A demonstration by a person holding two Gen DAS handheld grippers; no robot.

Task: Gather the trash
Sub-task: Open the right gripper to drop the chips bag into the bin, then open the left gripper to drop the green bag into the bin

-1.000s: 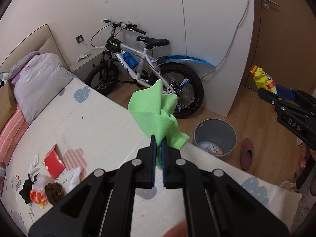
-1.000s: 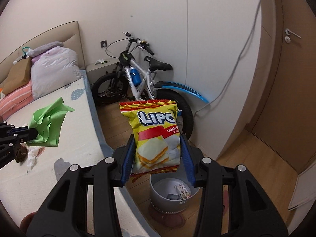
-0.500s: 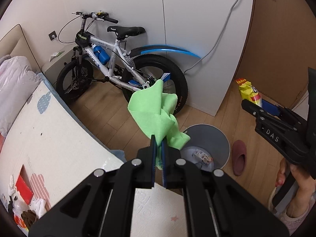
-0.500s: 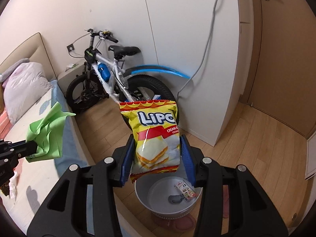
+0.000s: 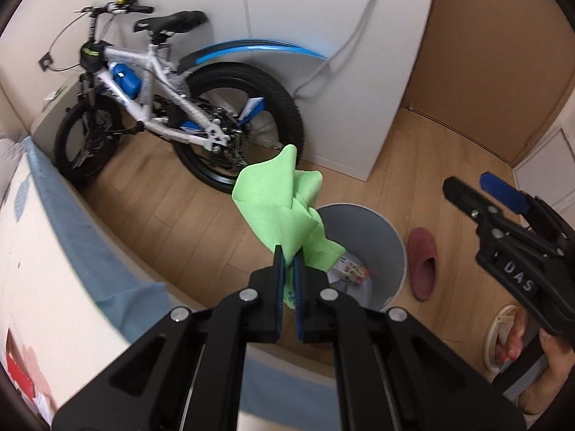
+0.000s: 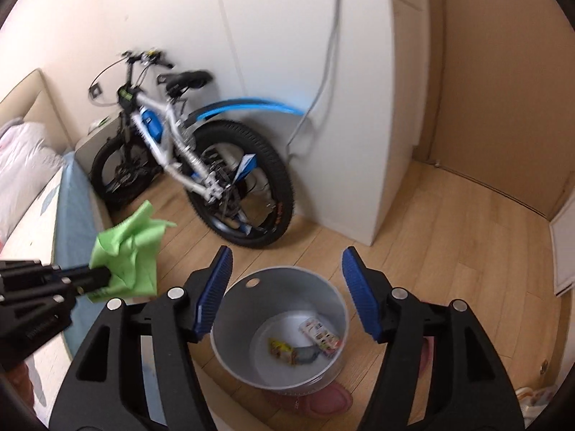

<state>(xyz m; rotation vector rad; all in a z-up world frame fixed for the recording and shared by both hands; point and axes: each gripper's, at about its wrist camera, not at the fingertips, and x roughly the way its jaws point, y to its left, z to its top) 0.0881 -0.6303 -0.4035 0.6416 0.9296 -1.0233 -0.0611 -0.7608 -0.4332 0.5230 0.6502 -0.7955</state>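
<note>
Left wrist view: left tongs (image 5: 287,256) pinch the green cloth (image 5: 284,212) beside the bin (image 5: 388,237), still short of it; right tongs (image 6: 284,289), just opened, hang empty above.

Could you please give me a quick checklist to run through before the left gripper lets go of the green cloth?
1. Left gripper shut on the green cloth: ok.
2. Cloth above the grey bin opening: cannot tell; it hangs near the rim.
3. Right gripper empty, jaws just opened: ok.
4. Yellow snack bag inside the bin: ok.
5. Room left in the bin: ok.
6. Slipper clear of the bin: ok.
</note>
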